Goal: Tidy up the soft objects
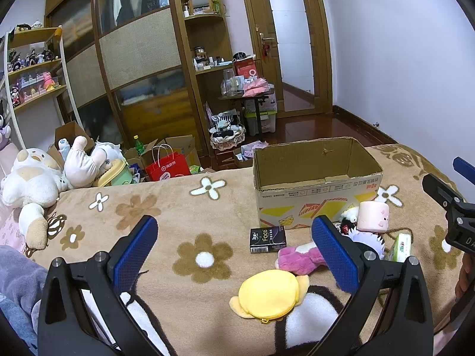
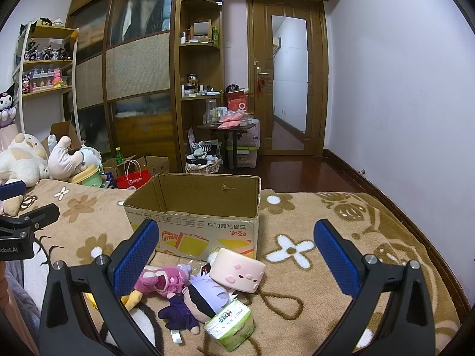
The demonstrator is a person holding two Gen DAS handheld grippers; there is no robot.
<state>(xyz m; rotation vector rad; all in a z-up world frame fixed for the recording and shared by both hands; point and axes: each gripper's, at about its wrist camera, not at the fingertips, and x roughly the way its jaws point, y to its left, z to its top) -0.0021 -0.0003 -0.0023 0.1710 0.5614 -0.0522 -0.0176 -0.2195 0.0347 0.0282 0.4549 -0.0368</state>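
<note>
An open cardboard box [image 1: 317, 178] [image 2: 196, 204] stands upright on the flowered blanket. In front of it lie small soft toys: a yellow round plush [image 1: 271, 293], a pink plush [image 1: 299, 256] [image 2: 161, 280], a pink pig cube [image 1: 372, 216] [image 2: 237, 270] and a purple-haired doll [image 2: 196, 299]. My left gripper [image 1: 234, 255] is open above the blanket, with the yellow plush just inside its right finger. My right gripper [image 2: 236, 255] is open too, with the toy pile between its fingers and nothing held.
A black Face packet [image 1: 267, 239] and a green tissue pack [image 2: 231, 324] [image 1: 400, 246] lie among the toys. Big white plush animals [image 1: 32, 184] sit at the bed's left end. Beyond the bed edge are a red bag [image 1: 169, 167], boxes and a wardrobe.
</note>
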